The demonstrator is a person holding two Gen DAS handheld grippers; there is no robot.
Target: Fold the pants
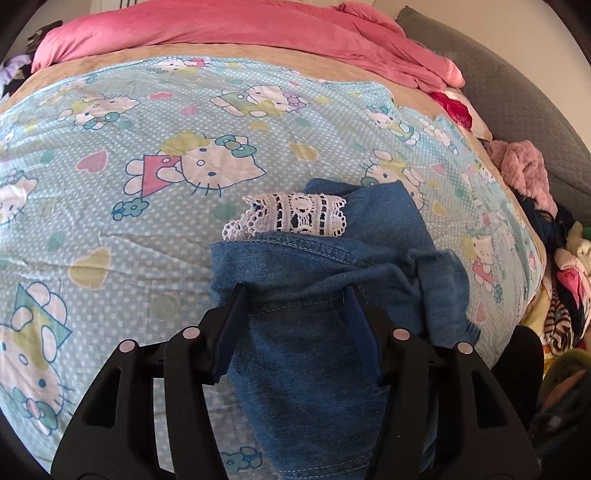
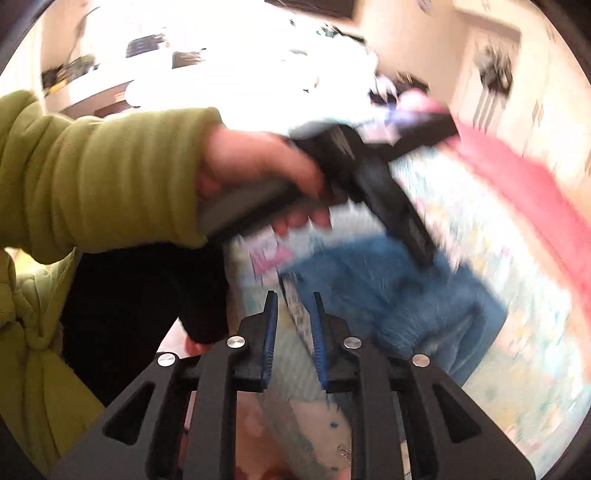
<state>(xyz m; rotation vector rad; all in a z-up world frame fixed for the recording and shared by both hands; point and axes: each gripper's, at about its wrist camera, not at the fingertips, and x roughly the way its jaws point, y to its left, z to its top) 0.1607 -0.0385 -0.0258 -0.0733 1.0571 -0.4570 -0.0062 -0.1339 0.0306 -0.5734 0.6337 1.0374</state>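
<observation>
Roughly, biggest first:
Bed [image 1: 110, 229]: fills most of left wrist view; covered w/ light-blue dotted cartoon-cat sheet, tan border at far edge.
Pink blanket [image 1: 229, 33]: bunched along far side of bed, beyond tan border; in right wrist view it's a blurred pink band [image 2: 524, 184].
Clothes pile [image 1: 561, 280]: mixed garments heaped off right edge of bed, fuzzy pink piece on top.
Pants [image 1: 317, 332]: blue denim, lying on sheet near the near edge, folded over into a compact bundle; stitched hem runs across top layer. Right wrist view shows them as blurred blue mass [image 2: 391, 295] on sheet.
Lace trim [image 1: 291, 218]: white crochet cuff, pokes out from under top denim layer at far end of bundle.
Sleeve [image 2: 96, 177]: olive-green, ribbed cuff, on person's left arm, right wrist view only.
Left hand [image 2: 255, 173]: wrapped round handle of left gripper, above pants.
Left gripper [image 1: 295, 295]: fingers part-open, straddling denim, tips down on the fabric; a strip of denim fills the gap, pads not seen squeezing it.
Right gripper [image 2: 293, 306]: fingers nearly closed, narrow gap; thin pale edge shows betw them, too blurred to say if held. Sits just beside left edge of pants.
</observation>
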